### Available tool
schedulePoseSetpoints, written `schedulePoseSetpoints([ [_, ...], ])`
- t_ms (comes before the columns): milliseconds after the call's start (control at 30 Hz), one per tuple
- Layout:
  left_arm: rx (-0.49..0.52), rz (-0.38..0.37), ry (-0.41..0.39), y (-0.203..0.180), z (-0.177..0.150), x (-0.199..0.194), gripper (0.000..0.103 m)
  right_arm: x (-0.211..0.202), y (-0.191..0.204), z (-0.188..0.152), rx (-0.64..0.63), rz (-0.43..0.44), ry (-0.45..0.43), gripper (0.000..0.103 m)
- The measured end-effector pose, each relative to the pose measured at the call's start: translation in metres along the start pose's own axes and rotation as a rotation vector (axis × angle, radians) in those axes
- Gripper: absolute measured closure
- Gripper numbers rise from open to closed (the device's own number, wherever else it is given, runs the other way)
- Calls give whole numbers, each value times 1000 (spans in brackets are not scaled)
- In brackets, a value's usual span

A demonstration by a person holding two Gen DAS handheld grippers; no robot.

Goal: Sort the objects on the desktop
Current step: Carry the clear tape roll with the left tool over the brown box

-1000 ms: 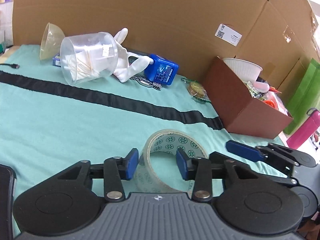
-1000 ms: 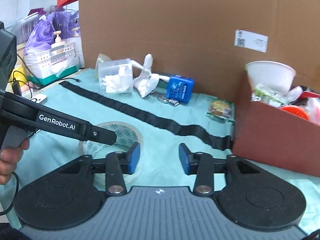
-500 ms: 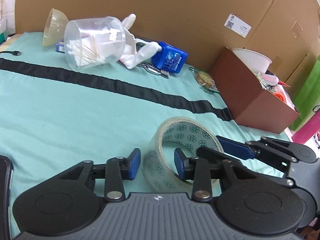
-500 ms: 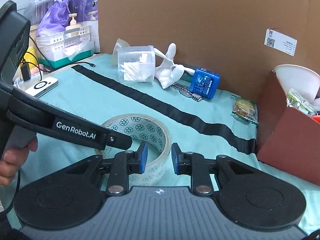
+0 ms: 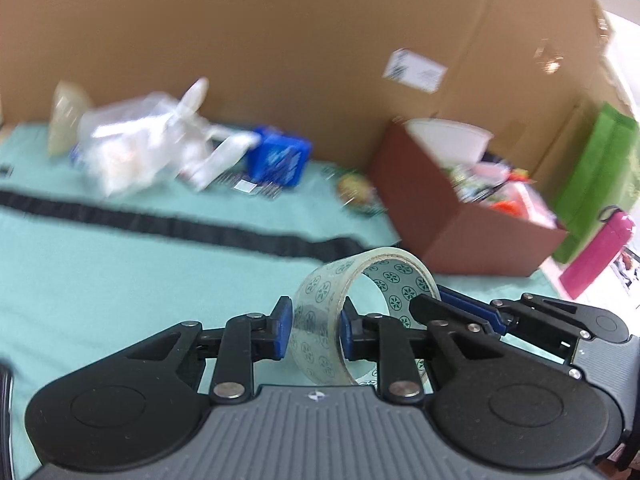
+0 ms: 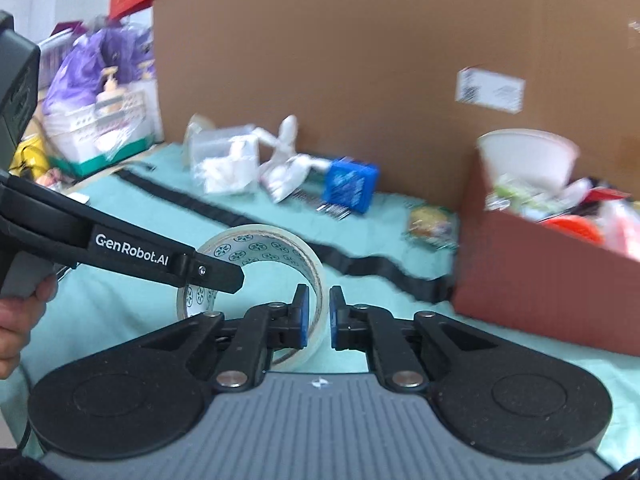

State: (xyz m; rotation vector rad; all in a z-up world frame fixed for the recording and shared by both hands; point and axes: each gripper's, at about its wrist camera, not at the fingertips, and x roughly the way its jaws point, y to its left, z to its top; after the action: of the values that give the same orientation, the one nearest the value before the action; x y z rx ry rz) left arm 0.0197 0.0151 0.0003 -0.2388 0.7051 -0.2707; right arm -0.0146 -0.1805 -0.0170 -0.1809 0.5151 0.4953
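The left gripper (image 5: 313,330) has its blue fingers (image 5: 282,327) pinching the wall of the tape roll (image 5: 352,312), which stands tilted on edge above the teal surface (image 5: 120,280); the right gripper (image 6: 316,322) has its fingers (image 6: 301,320) nearly together over the opposite wall of the roll, though I cannot tell whether they press it. The right wrist view alone shows the person's left hand (image 6: 18,322) on the handle and a cluttered white basket (image 6: 100,136) off the surface's far left corner. Only the left view shows a pink bottle (image 5: 596,254) and green bag (image 5: 596,176) past the right edge, beyond the brown box (image 5: 452,216).
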Motion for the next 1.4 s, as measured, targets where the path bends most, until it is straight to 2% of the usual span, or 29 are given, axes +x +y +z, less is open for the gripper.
schedulePoseSetpoints([
  [233, 111, -96, -102, -58, 40, -4, 78, -39, -37, 21, 43, -129, -148, 95],
  [467, 219, -183, -163, -121, 83, 10, 78, -70, -95, 43, 105, -258, -288, 95],
  [700, 236, -261, -139, -175, 119, 58, 78, -75, -160, 55, 172, -361, -350, 95],
  [933, 279, -264, -88, -227, 133, 117, 78, -58, -229, 54, 241, -437, -340, 95],
  [1133, 266, -264, 6, -239, 137, 174, 74, -23, -284, 43, 328, -460, -272, 95],
  [1200, 263, -271, 29, -239, 136, 182, 72, -9, -294, 38, 342, -459, -231, 92],
  [1400, 326, -242, 17, -248, 127, 193, 71, 5, -297, 35, 281, -482, -244, 91],
])
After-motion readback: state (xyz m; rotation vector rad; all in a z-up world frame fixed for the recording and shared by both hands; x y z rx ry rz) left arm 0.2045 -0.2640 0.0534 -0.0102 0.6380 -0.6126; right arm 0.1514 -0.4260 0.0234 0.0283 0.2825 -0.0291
